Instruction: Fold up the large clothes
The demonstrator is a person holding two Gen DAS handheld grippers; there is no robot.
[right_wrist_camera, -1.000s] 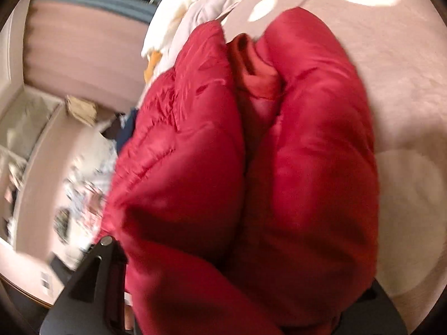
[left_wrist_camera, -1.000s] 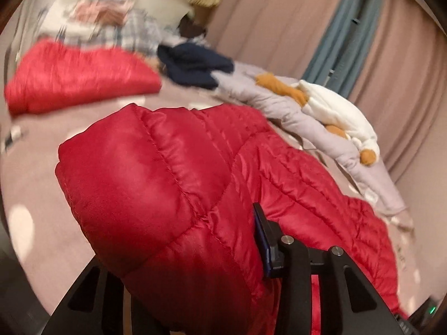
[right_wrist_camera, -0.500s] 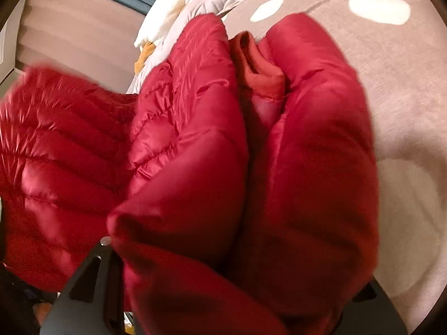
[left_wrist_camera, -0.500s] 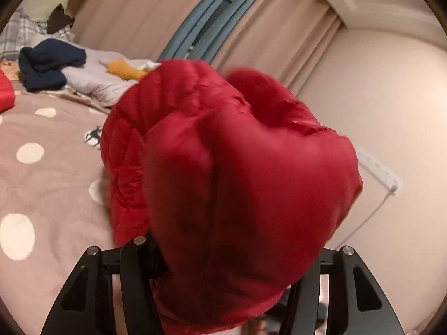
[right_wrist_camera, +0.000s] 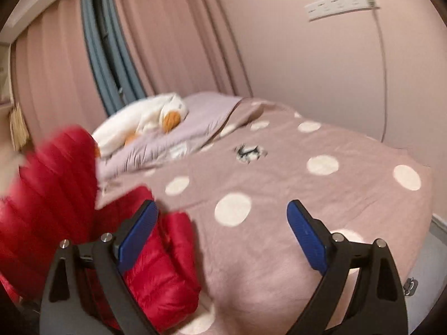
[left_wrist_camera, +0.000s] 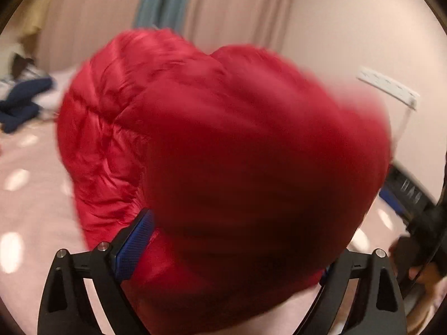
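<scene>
Where the left wrist view looks out, the red jacket (left_wrist_camera: 223, 167) fills most of the frame, bulging between the fingers of the left gripper (left_wrist_camera: 226, 251), which are spread wide around it; a true pinch cannot be told. From the right wrist view, the right gripper (right_wrist_camera: 223, 240) stands open and empty over the dotted bedspread (right_wrist_camera: 321, 195), with the jacket (right_wrist_camera: 56, 195) just beside its left finger. A white plush toy (right_wrist_camera: 145, 117) lies near the curtains (right_wrist_camera: 167, 28).

red jacket (left_wrist_camera: 223, 153) glossy quilted puffer cloth; bedspread (right_wrist_camera: 293, 195) matt soft cloth; tongs' pads (right_wrist_camera: 137, 234) ribbed blue plastic.
</scene>
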